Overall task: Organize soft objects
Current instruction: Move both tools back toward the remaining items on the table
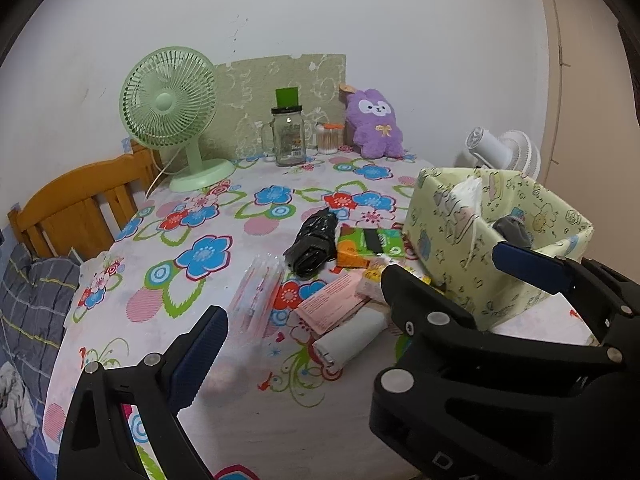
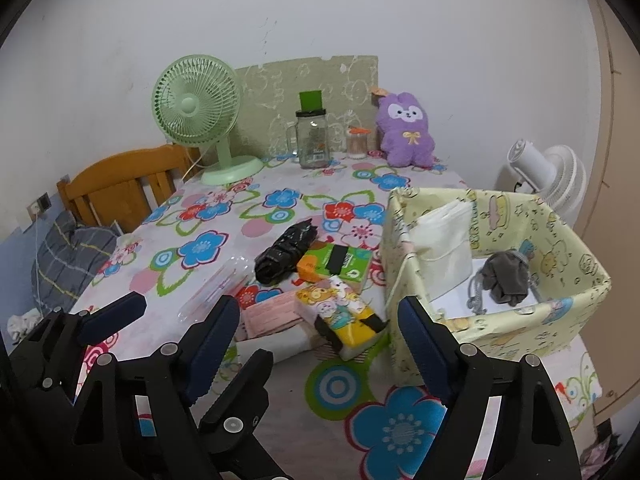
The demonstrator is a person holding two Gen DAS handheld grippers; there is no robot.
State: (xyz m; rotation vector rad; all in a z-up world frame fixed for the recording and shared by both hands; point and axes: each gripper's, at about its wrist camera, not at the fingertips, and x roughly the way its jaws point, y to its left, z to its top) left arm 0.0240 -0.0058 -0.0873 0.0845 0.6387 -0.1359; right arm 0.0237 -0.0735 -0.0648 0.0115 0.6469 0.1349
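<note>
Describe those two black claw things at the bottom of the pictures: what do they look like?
Both are handheld tools of matte black plastic. The right gripper has two long jaws lined with dark blue ribbed pads, joined to open triangular struts by round silver pins. The left gripper matches it: the same black frame, blue pads and silver pins. White letters mark one black arm. No cables, hands or sleeves show.

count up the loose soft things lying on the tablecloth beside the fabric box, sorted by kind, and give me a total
Tissue packs: 2, one green and orange, one yellow cartoon print.
Black plastic bag bundle: 1.
Pink packets: 1.
White rolls: 1.
Clear plastic sleeves: 1.
Total: 6, not counting what is already in the fabric box.
</note>
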